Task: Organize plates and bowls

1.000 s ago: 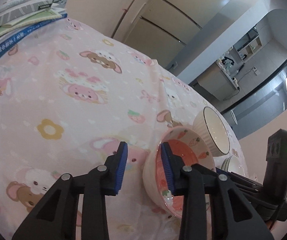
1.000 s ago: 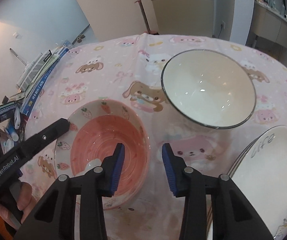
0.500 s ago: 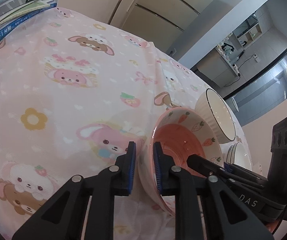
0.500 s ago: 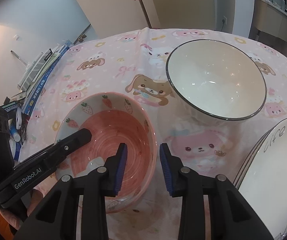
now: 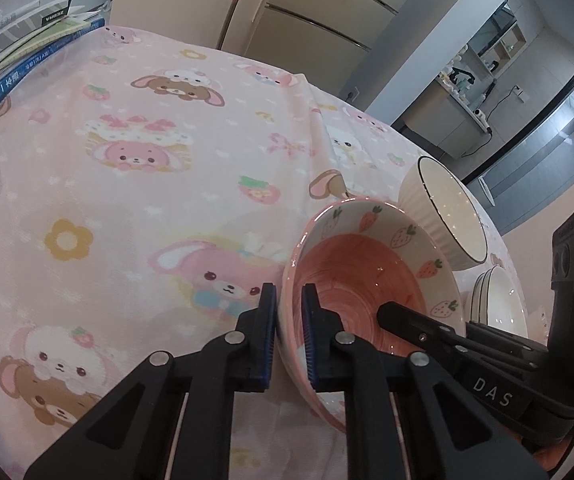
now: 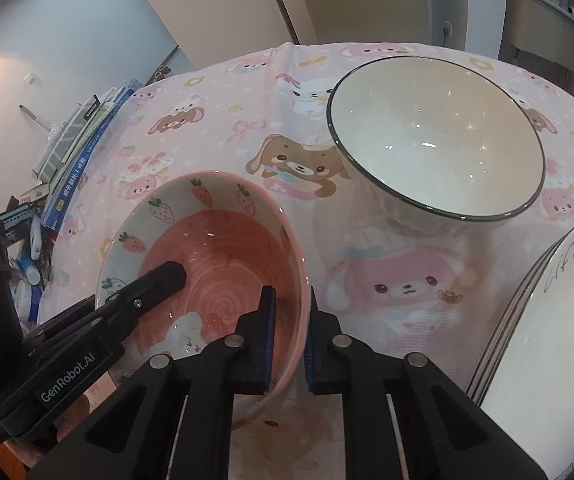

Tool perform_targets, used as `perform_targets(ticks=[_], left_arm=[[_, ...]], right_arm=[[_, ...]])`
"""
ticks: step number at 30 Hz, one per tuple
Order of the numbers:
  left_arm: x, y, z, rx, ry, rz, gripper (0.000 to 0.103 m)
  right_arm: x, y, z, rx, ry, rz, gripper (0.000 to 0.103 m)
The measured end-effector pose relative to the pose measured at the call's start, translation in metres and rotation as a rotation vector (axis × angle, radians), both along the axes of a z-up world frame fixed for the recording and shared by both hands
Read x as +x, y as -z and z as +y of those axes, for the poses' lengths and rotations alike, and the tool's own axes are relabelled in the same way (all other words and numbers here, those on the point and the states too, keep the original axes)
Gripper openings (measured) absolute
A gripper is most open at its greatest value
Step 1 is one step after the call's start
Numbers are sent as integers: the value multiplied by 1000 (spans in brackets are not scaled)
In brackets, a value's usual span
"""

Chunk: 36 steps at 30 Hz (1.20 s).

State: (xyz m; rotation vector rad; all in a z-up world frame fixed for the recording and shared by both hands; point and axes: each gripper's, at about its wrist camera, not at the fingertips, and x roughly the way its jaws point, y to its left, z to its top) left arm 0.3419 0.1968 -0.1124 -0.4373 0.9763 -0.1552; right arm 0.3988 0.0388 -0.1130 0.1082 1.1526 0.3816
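Note:
A pink bowl with strawberry and carrot prints (image 5: 363,272) (image 6: 223,248) sits on the pink cartoon tablecloth (image 5: 147,168). My left gripper (image 5: 289,336) is shut on its left rim, one finger inside and one outside. My right gripper (image 6: 289,336) is shut on its right rim the same way. Behind it stands a larger white bowl with a dark rim (image 6: 435,136) (image 5: 447,208). A stack of white plates (image 6: 547,320) (image 5: 495,300) lies to the right.
A pile of books (image 5: 23,52) (image 6: 75,148) lies at the table's far left edge. Cabinets (image 5: 307,20) and a kitchen counter stand beyond the table. The cloth left of the pink bowl is bare.
Both grippers have closed from open onto opposite rims of the pink bowl. The bowl now looks slightly tilted and nearer the cameras.

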Motion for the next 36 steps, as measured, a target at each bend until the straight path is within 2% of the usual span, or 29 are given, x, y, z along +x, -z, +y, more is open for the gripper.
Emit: perform_targets(ticks=[9, 14, 17, 20, 23, 29, 33, 36], left_arm=[[-5, -9, -3, -6, 9, -15, 7], [-17, -28, -17, 43, 38, -65, 7], [-21, -36, -24, 29, 63, -72, 6], [-27, -45, -29, 24, 70, -59, 7], [-38, -52, -38, 62, 71, -44, 7], [-52, -32, -44, 86, 79, 51, 7], [-64, -26, -44, 112, 74, 57, 7], [-66, -24, -41, 96, 64, 73, 7]], right_arm=[[-8, -8, -11, 35, 13, -5, 11], [-19, -18, -22, 51, 17, -13, 10], [-30, -30, -28, 30, 20, -42, 10], [-40, -37, -36, 15, 12, -49, 10], [-51, -42, -43, 34, -2, -41, 10], [-67, -32, -42, 5, -13, -20, 11], [-73, -19, -41, 23, -32, 26, 11], [-77, -14, -41, 30, -35, 40, 11]])
